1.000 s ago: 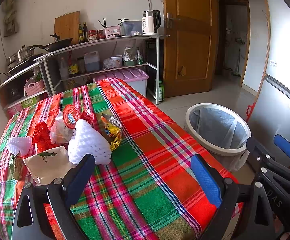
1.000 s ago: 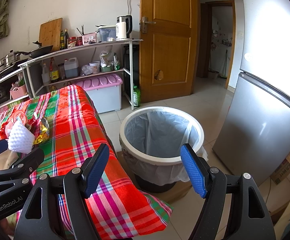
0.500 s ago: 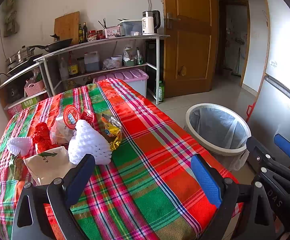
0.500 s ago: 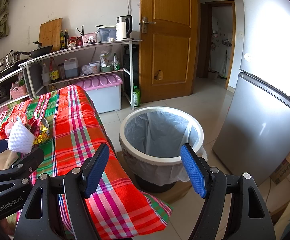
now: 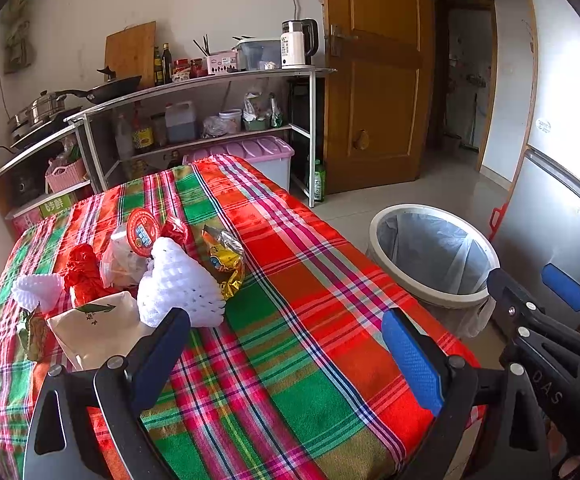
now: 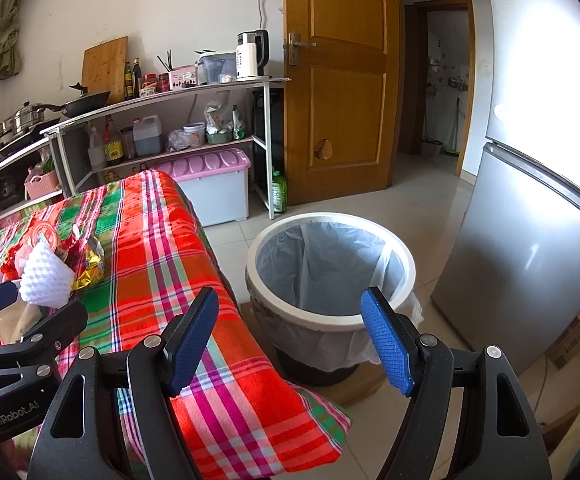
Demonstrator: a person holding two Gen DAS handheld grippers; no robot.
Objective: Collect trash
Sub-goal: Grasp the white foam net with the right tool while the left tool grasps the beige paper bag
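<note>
My view: plaid tablecloth (image 5: 290, 300) over table, metal shelf rack (image 5: 194, 92) at 12 o'clock, wooden door (image 5: 373, 80) at 1. Lined bin (image 6: 329, 272) on floor at table's 3 o'clock. Trash pile (image 5: 178, 276) at 10 o'clock on cloth: foam net, gold wrapper, paper bag. My left tongs (image 5: 286, 344) wide apart, empty, above cloth. My right tongs (image 6: 290, 336) wide apart, empty, before bin.
</note>
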